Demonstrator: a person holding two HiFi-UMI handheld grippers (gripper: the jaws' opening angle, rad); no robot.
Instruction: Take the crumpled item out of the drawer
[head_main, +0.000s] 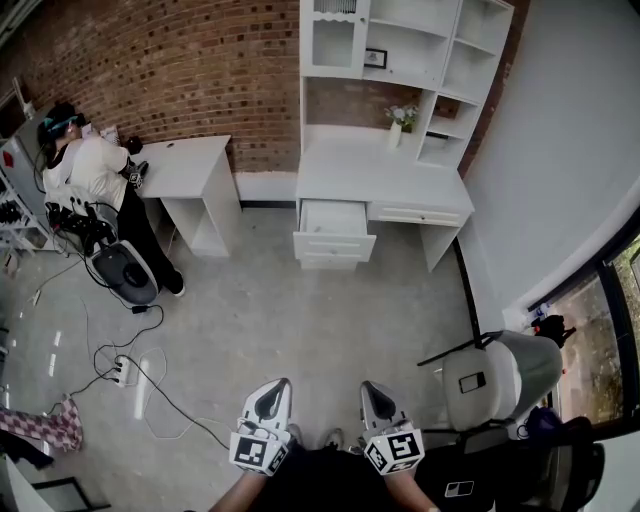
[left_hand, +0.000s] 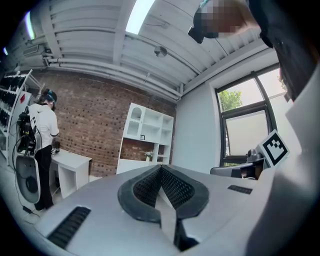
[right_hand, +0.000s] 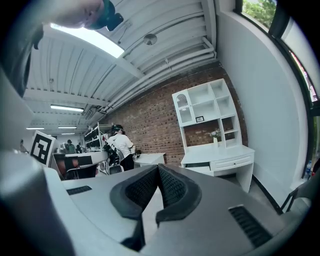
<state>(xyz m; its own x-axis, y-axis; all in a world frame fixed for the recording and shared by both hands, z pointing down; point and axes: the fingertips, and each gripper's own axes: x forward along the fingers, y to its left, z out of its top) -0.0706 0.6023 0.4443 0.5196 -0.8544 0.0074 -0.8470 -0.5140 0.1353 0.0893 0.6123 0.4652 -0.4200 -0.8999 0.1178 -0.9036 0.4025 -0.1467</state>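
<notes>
A white desk (head_main: 385, 170) stands against the brick wall across the room, and its left drawer (head_main: 334, 232) is pulled out. I cannot make out any crumpled item inside it from here. My left gripper (head_main: 272, 388) and right gripper (head_main: 373, 390) are held low near my body, far from the desk, both pointing toward it. In the left gripper view the left gripper (left_hand: 160, 171) has its jaws together with nothing between them. The right gripper (right_hand: 158, 169) is likewise shut and empty, and the desk (right_hand: 220, 152) shows beyond it.
A person (head_main: 95, 175) stands at a small white table (head_main: 190, 160) at the far left. A grey chair (head_main: 500, 375) is close on my right. A power strip with cables (head_main: 125, 372) lies on the floor at the left. A shelf unit (head_main: 405, 45) tops the desk.
</notes>
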